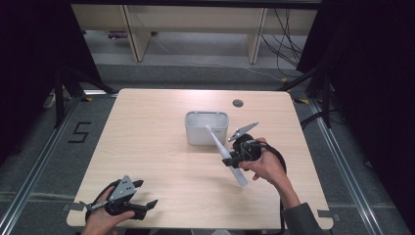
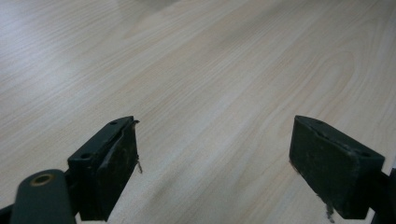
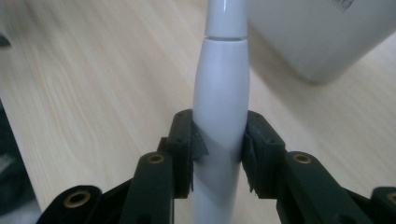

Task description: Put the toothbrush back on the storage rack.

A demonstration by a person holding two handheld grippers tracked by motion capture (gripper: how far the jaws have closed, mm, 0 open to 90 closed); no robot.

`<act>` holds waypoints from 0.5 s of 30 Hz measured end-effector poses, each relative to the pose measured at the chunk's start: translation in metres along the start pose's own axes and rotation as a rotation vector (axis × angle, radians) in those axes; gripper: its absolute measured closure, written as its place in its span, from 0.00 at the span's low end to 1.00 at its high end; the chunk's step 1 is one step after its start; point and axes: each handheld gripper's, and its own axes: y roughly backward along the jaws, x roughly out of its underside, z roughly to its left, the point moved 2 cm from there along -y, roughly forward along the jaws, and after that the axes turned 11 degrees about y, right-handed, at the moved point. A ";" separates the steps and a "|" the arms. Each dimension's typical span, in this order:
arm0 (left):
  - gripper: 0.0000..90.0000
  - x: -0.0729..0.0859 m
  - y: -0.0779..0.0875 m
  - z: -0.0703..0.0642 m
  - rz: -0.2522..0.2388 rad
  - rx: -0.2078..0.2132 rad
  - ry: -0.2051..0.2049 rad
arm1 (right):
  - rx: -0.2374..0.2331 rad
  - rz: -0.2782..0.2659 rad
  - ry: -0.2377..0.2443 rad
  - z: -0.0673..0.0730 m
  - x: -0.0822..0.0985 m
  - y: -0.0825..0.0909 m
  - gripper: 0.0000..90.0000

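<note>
A long white electric toothbrush (image 1: 226, 154) is clamped at its handle between the jaws of the right gripper (image 1: 234, 157), held slanted above the worktop (image 1: 156, 147) with its thin neck reaching up toward the front rim of a grey rectangular container (image 1: 206, 127). In the right gripper view the white handle (image 3: 219, 121) fills the gap between the two black jaws, which press it on both sides, and the container's pale wall (image 3: 317, 37) stands just beyond. The right hand (image 1: 266, 164) wraps the gripper body to the right of the container. The left gripper (image 1: 142, 193) rests low near the worktop's near left corner, held by the left hand (image 1: 105, 220); its jaws stand wide apart with nothing between them, over bare wood (image 2: 210, 93). The worktop is light wood grain with rounded corners and a dark round grommet (image 1: 238, 103) near its far edge. Around it lies grey floor (image 1: 58, 156), marked with a black "5" (image 1: 80, 132). Pale furniture legs (image 1: 134, 34) and loose cables (image 1: 286, 34) stand beyond, with black curtains (image 1: 29, 58) at both sides.
</note>
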 end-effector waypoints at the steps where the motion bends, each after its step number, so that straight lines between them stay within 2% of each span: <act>1: 0.16 0.000 0.000 0.000 0.000 -0.003 -0.001 | 0.004 -0.027 -0.005 0.000 -0.001 0.001 0.74; 3: 0.16 0.000 0.000 0.000 -0.001 -0.003 -0.001 | 0.012 -0.044 -0.017 0.000 -0.001 0.003 0.74; 4: 0.16 0.000 -0.001 -0.001 -0.015 0.003 0.019 | 0.012 -0.106 -0.021 -0.001 -0.003 0.005 0.74; 5: 0.16 0.000 -0.001 -0.001 -0.018 0.006 0.023 | 0.016 -0.140 -0.005 -0.002 -0.004 0.006 0.74; 6: 0.16 0.000 -0.001 -0.001 -0.018 0.005 0.022 | 0.016 -0.161 -0.028 -0.002 -0.004 0.007 0.74; 9: 0.16 0.000 0.000 -0.001 -0.021 0.001 0.022 | 0.038 -0.168 -0.008 -0.005 -0.006 0.011 0.74; 10: 0.16 0.000 0.000 -0.001 -0.017 -0.002 0.016 | 0.051 -0.224 -0.006 -0.006 -0.008 0.013 0.74; 11: 0.16 0.000 0.000 -0.001 -0.017 -0.002 0.016 | 0.051 -0.224 -0.006 -0.006 -0.008 0.013 0.74; 12: 0.16 0.001 0.000 -0.002 -0.019 0.000 0.020 | 0.070 -0.233 0.021 -0.009 -0.008 0.014 0.74; 13: 0.16 0.001 0.000 -0.001 -0.020 0.001 0.012 | 0.072 -0.231 0.004 -0.008 -0.008 0.013 0.74; 15: 0.16 0.001 0.000 -0.001 -0.017 0.000 0.008 | 0.060 -0.230 0.016 -0.009 -0.008 0.013 0.74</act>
